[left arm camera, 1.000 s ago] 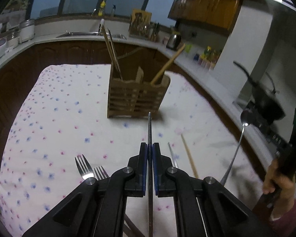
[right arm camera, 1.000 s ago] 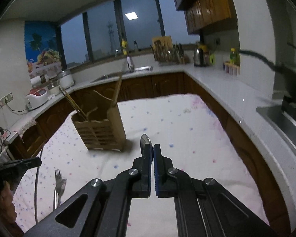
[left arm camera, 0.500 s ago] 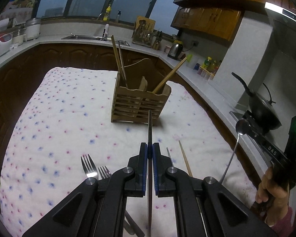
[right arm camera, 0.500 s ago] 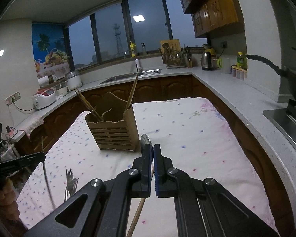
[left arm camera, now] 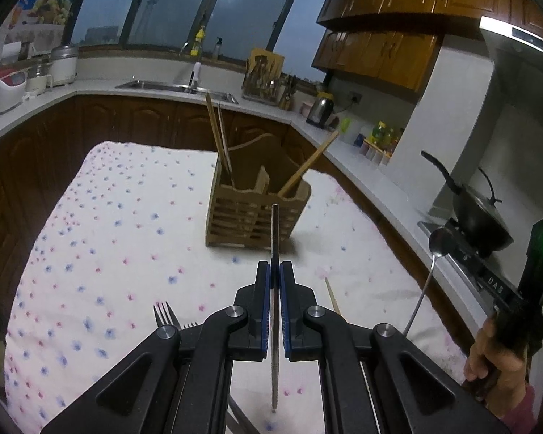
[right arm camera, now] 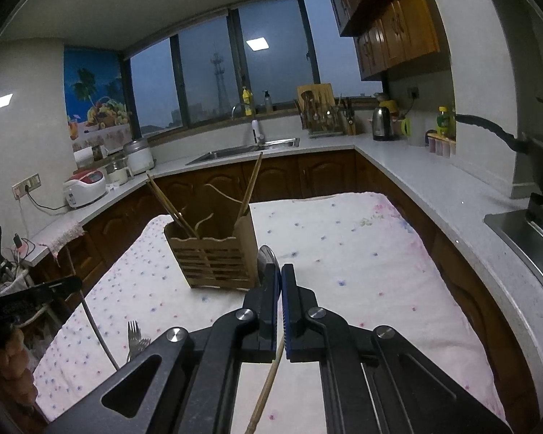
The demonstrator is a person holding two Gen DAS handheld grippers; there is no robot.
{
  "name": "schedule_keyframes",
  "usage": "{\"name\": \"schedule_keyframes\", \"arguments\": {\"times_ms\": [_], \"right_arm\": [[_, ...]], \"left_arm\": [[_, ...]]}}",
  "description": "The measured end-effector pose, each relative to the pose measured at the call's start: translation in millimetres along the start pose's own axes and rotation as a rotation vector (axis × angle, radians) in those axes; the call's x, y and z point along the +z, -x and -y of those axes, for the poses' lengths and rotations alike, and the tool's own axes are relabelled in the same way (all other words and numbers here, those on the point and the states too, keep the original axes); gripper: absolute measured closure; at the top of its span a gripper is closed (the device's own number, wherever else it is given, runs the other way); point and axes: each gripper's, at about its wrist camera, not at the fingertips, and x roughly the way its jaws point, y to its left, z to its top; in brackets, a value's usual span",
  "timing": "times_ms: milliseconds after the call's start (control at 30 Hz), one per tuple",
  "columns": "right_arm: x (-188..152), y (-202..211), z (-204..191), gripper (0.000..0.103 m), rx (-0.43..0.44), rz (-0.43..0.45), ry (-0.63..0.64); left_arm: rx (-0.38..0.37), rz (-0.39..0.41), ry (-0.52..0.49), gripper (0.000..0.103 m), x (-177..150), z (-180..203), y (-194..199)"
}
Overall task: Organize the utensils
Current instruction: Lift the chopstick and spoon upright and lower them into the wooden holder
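The left gripper (left arm camera: 275,275) fingers are clamped on a thin steel utensil handle (left arm camera: 275,238) whose long axis points straight ahead at the slatted wooden utensil holder (left arm camera: 251,209) on the bench. The right gripper (right arm camera: 278,278), clamped on a steel spoon (right arm camera: 266,258), is nearer the holder.

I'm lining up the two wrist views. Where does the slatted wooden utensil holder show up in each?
Left wrist view: slatted wooden utensil holder at centre, just beyond the left tongs.
Right wrist view: left of centre, beside the right tongs.
Shared landmark: two metal forks lying on the flower-dotted white cloth.
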Motion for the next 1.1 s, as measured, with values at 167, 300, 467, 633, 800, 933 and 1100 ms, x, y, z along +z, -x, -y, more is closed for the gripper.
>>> {"name": "schedule_keyframes", "arguments": {"times_ms": [167,300,467,633,800,933,1100], "right_arm": [[2,-8,-7,0.101,0.002,0.010,0.010],[8,-19,-15,0.101,0.005,0.022,0.033],[17,-32,-27,0.101,-0.005,0.058,0.079],[30,-48,-35,0.101,-0.012,0.091,0.103],[46,-66,-36,0.101,-0.013,0.142,0.104],[62,-80,-39,0.101,-0.019,0.185,0.108],[85,-98,-46,0.101,-0.044,0.252,0.125]], "left_arm": [[-0.002,0.033,0.002,0.100,8,-5,3],[0.003,0.056,0.004,0.100,17,-8,2],[0.012,0.086,0.004,0.100,33,-11,-3],[0.015,0.111,-0.002,0.100,48,-14,-8],[0.013,0.136,0.003,0.100,66,-20,-19],[0.017,0.159,0.007,0.100,83,-26,-29],[0.028,0.208,0.006,0.100,111,-30,-45]]}}
